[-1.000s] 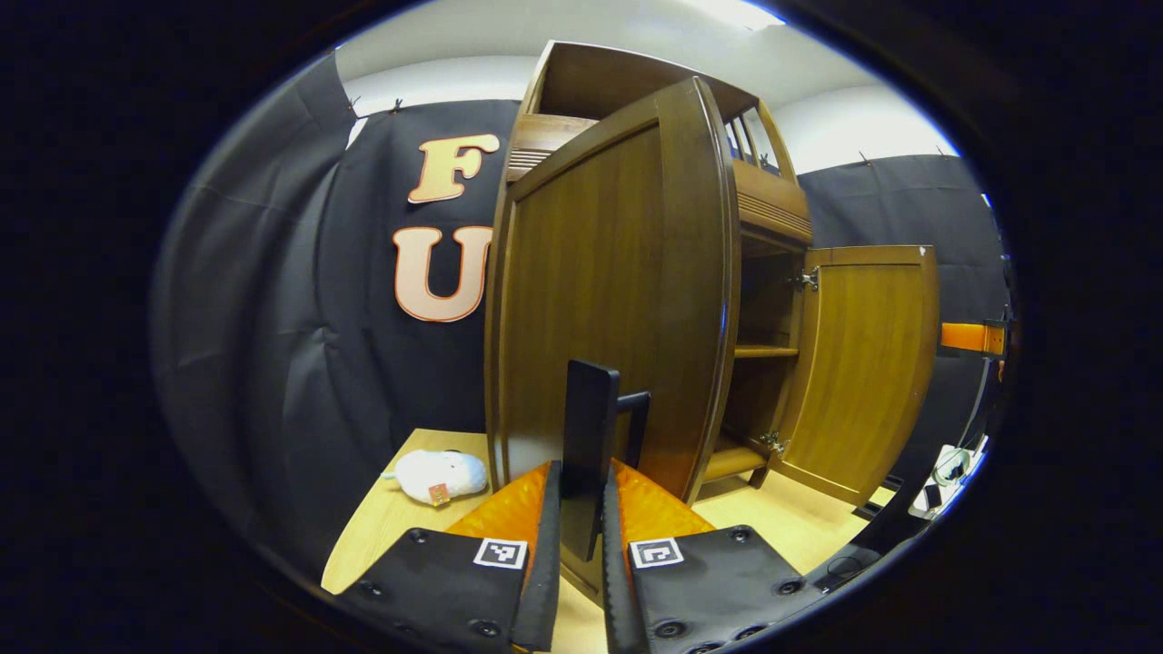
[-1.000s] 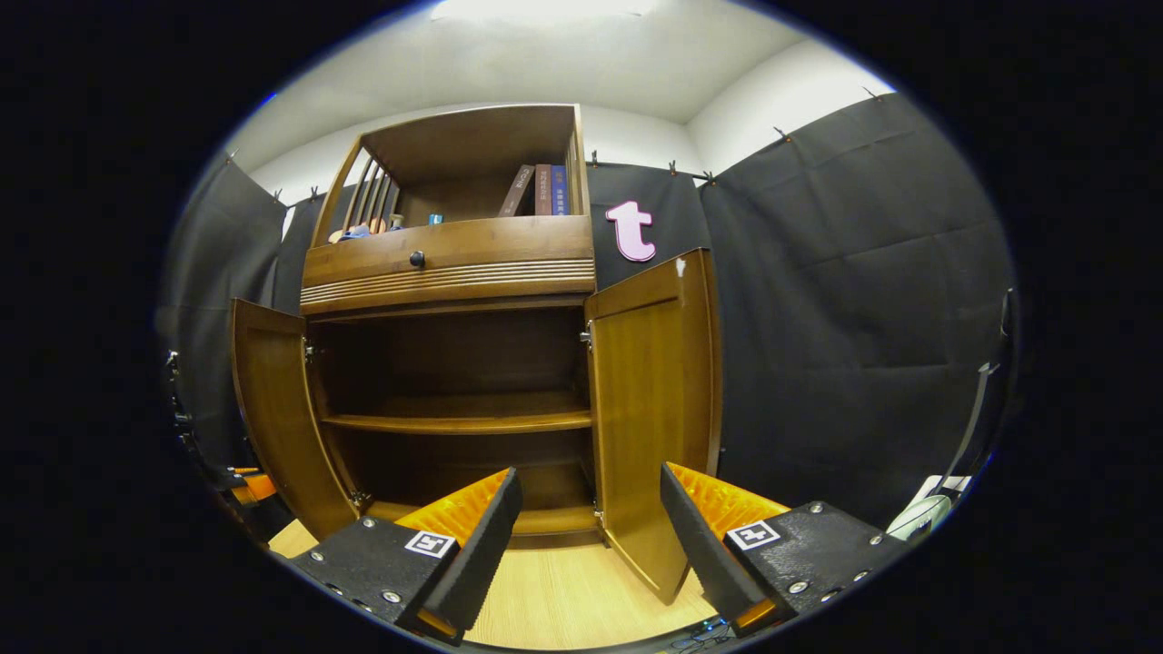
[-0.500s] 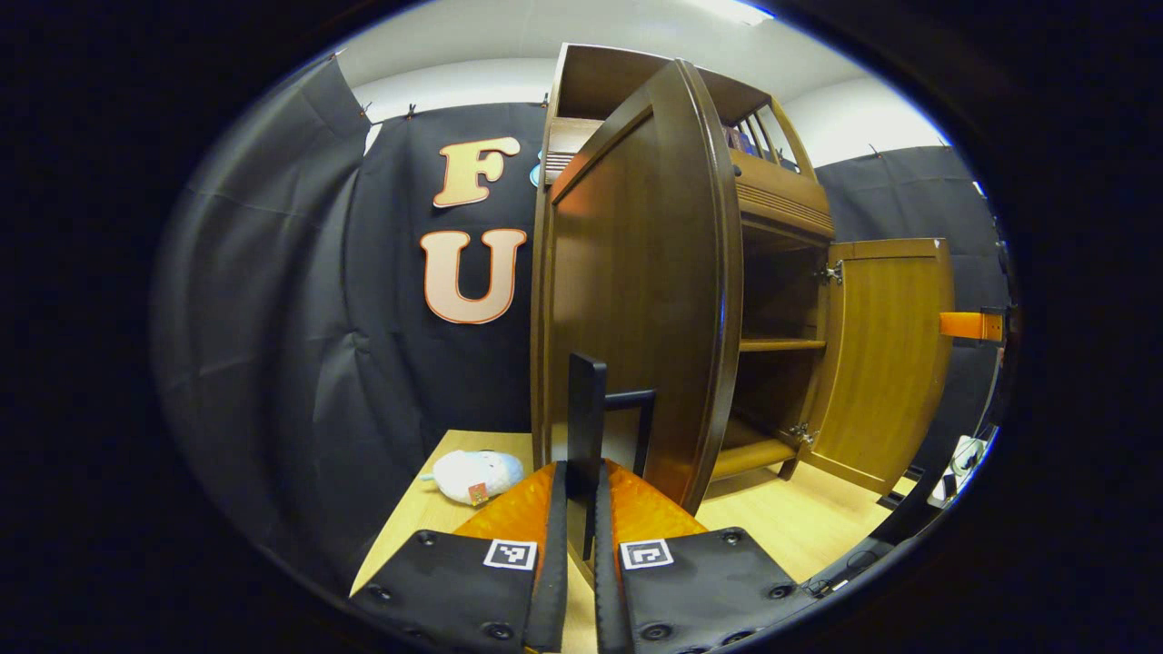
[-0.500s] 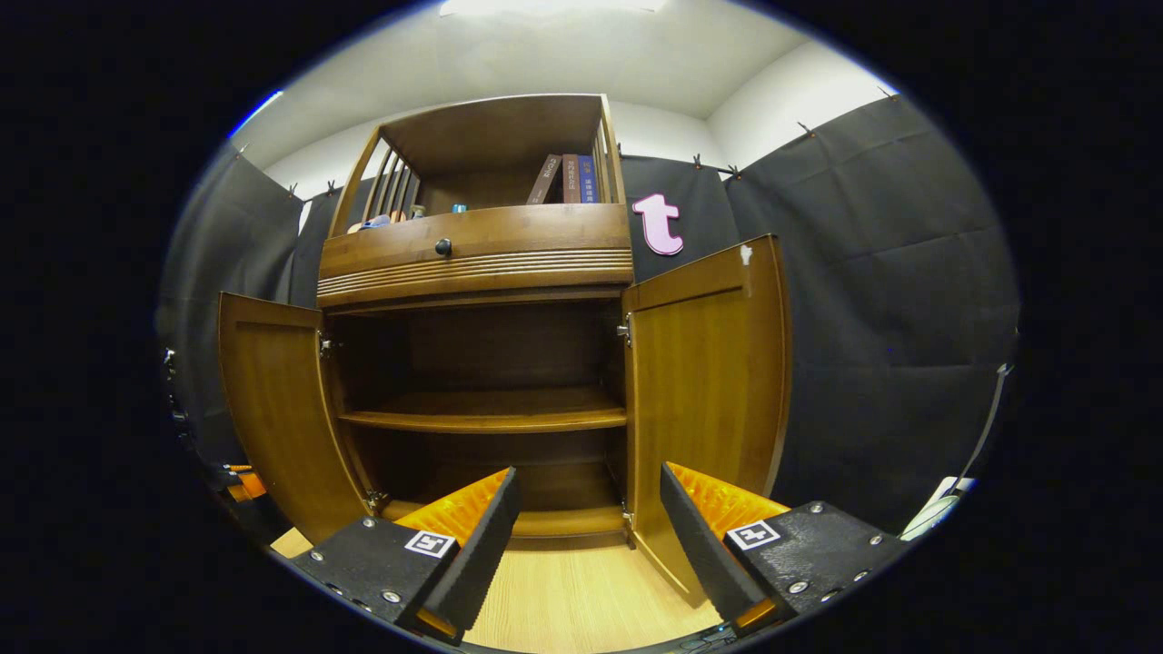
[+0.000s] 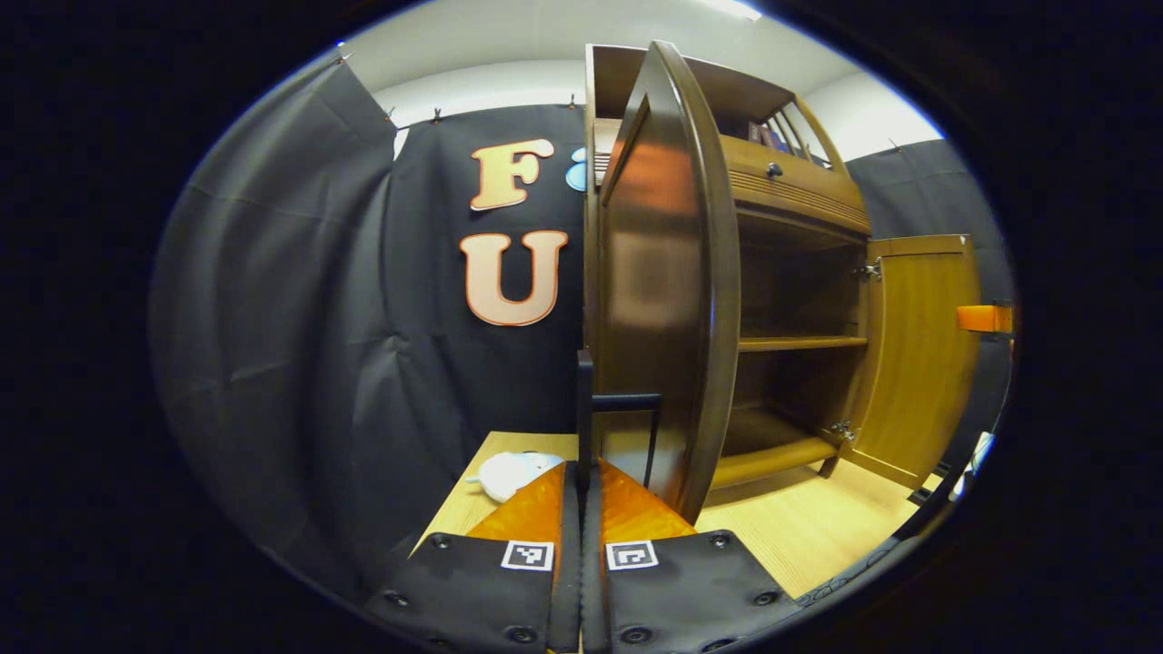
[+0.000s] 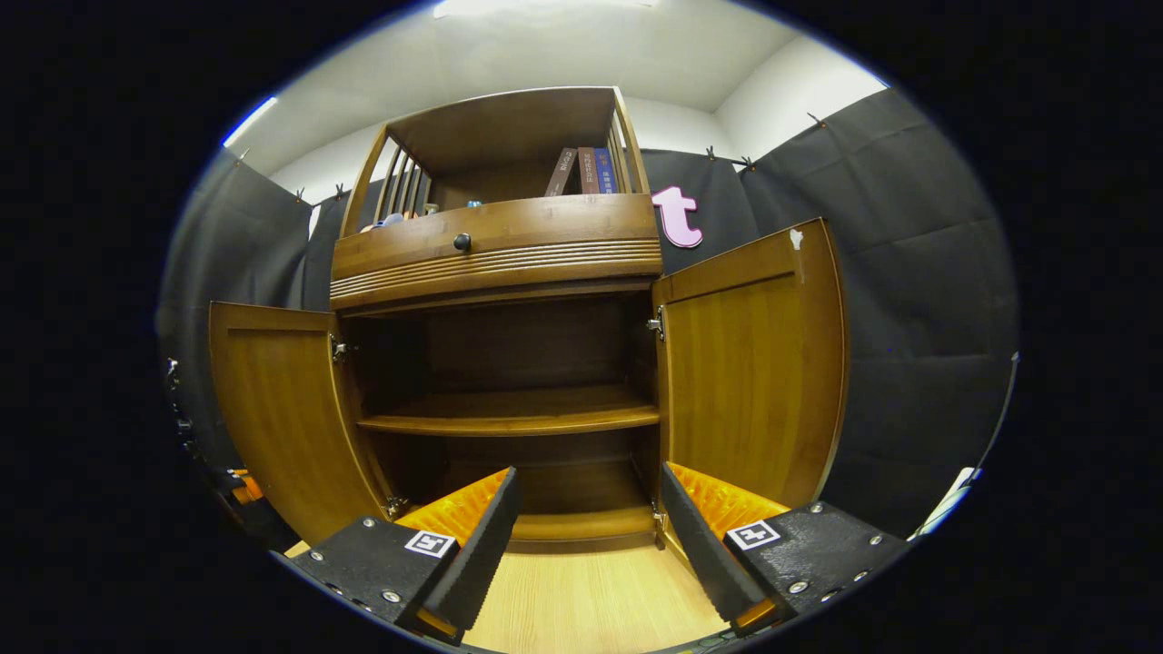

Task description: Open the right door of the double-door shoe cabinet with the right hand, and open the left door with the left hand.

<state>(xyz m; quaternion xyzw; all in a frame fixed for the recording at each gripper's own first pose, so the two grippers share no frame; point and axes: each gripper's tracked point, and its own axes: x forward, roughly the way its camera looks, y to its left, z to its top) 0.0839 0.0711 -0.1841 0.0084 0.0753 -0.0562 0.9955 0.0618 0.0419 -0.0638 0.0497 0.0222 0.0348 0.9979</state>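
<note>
While my left gripper (image 5: 581, 472) pinches the dark handle (image 5: 586, 409) of the left door (image 5: 663, 272), swung wide, my right gripper (image 6: 589, 509) gapes with nothing between its fingers, facing the shoe cabinet (image 6: 509, 409), whose right door (image 6: 754, 381) stands open too

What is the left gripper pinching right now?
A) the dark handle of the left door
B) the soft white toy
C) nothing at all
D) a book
A: in the left gripper view, the left gripper has its fingers closed on the dark handle of the left door.
</note>
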